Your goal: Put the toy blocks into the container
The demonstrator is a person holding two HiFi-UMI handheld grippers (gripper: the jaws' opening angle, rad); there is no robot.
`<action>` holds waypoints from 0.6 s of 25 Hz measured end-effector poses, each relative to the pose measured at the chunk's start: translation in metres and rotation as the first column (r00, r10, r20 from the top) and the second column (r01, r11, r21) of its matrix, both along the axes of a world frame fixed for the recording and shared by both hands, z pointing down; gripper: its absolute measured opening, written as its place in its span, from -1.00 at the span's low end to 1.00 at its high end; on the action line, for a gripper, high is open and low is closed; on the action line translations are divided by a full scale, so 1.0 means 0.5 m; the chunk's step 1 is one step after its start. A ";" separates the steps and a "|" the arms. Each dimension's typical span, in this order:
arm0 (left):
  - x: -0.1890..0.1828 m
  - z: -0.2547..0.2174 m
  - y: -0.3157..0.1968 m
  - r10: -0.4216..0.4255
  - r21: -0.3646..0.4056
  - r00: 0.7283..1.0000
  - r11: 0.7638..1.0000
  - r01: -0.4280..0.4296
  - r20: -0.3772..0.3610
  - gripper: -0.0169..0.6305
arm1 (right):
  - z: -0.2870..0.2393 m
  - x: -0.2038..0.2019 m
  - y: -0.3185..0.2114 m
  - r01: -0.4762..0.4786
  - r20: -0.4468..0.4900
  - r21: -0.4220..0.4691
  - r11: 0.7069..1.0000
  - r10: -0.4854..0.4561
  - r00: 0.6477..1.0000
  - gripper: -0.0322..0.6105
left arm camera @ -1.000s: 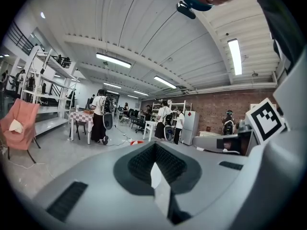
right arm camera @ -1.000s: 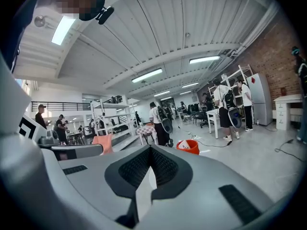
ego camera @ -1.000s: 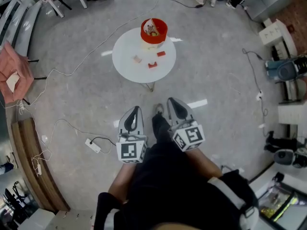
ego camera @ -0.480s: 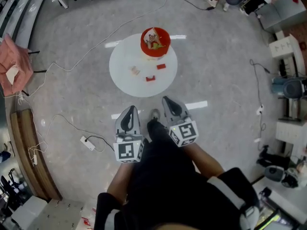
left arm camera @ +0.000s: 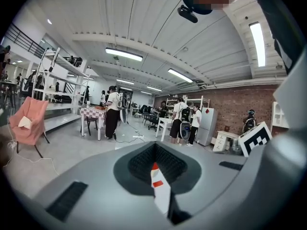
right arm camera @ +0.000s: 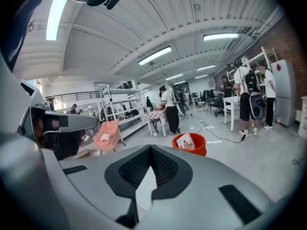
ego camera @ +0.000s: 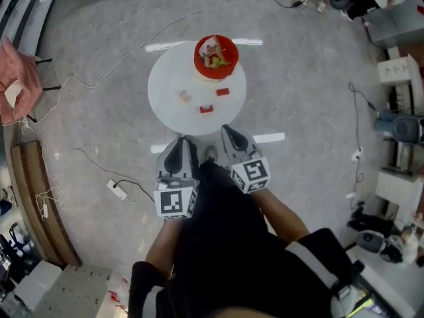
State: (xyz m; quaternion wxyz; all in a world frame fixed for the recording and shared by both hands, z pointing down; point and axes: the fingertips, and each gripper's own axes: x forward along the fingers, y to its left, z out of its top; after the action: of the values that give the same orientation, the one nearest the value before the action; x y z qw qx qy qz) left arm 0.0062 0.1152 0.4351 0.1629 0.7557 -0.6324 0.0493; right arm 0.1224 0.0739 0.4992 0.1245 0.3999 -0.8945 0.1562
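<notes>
Upright red container (ego camera: 198,59) is set at far table (ego camera: 165,114) edge; red blocks (ego camera: 222,91) (ego camera: 207,108) and pale block (ego camera: 185,96) are laid apart before it.

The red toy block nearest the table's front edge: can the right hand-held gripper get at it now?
Probably, with a short reach: the right hand-held gripper is at the round white table's near edge, nothing blocks the red toy block, though the jaws are shut.

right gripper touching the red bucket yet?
Apart. Head view: the right gripper is at the white table's near edge, the red bucket at its far side, with bare surface between them.
</notes>
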 end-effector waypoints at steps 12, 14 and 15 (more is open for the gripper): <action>-0.050 0.018 -0.154 0.057 -0.012 0.998 0.998 -0.057 -0.041 -0.95 | 0.114 -0.075 -0.095 0.043 -0.136 -0.133 0.990 -0.061 0.989 -0.91; -0.060 0.025 -0.181 0.069 -0.015 0.997 0.997 -0.070 -0.040 -0.95 | 0.148 -0.092 -0.113 0.060 -0.169 -0.143 0.988 -0.085 0.982 -0.91; -0.063 0.029 -0.192 0.076 -0.015 0.996 0.997 -0.077 -0.040 -0.95 | 0.168 -0.099 -0.120 0.067 -0.182 -0.144 0.987 -0.094 0.979 -0.91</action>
State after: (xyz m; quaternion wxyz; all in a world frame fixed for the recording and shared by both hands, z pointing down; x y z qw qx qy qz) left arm -0.0254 0.0189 0.4496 0.1795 0.7787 -0.5993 0.0459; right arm 0.0728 0.0141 0.5829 0.2420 0.3667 -0.8813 0.1738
